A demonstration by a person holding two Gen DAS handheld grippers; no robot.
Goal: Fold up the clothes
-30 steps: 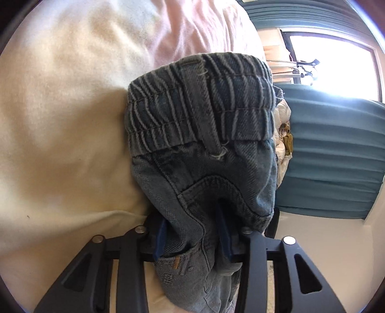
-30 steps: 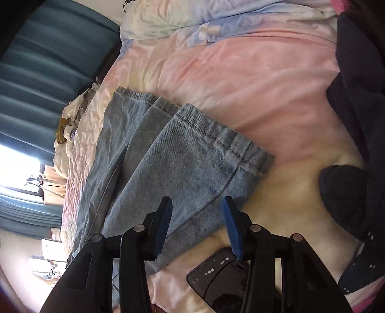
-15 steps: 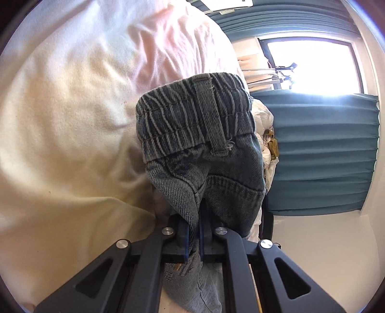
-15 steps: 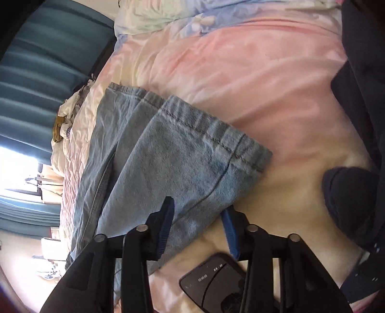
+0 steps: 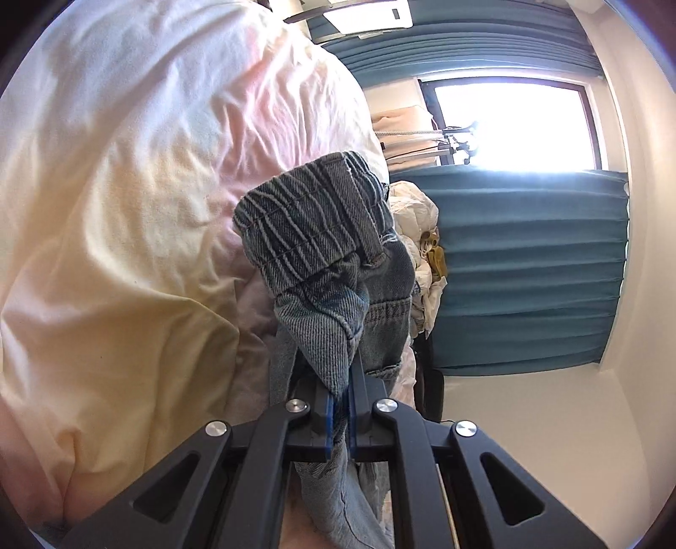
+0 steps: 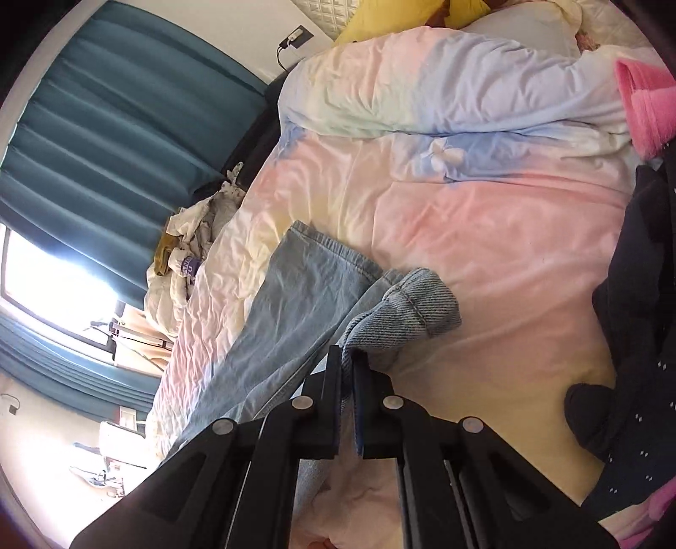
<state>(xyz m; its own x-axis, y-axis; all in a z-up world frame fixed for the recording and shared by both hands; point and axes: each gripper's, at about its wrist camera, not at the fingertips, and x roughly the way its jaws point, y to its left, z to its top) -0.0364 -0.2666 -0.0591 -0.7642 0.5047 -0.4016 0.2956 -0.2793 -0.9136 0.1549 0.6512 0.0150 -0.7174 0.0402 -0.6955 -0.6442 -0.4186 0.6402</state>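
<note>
Pastel duvet [image 6: 486, 202] on bed; teal curtains [image 5: 528, 270]; bright window [image 5: 511, 126]; yellow pillow [image 6: 393, 17].

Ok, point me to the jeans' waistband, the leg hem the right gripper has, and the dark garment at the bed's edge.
jeans' waistband [image 5: 308, 224]: left wrist view, on the gathered elastic band.
leg hem [image 6: 416, 310]: right wrist view, on the bunched stitched cuff.
dark garment [image 6: 633, 304]: right wrist view, on its navy body.

Bright daylight, blown-out window [image 5: 511, 126] glare, heavy fisheye warping, dark corners.
</note>
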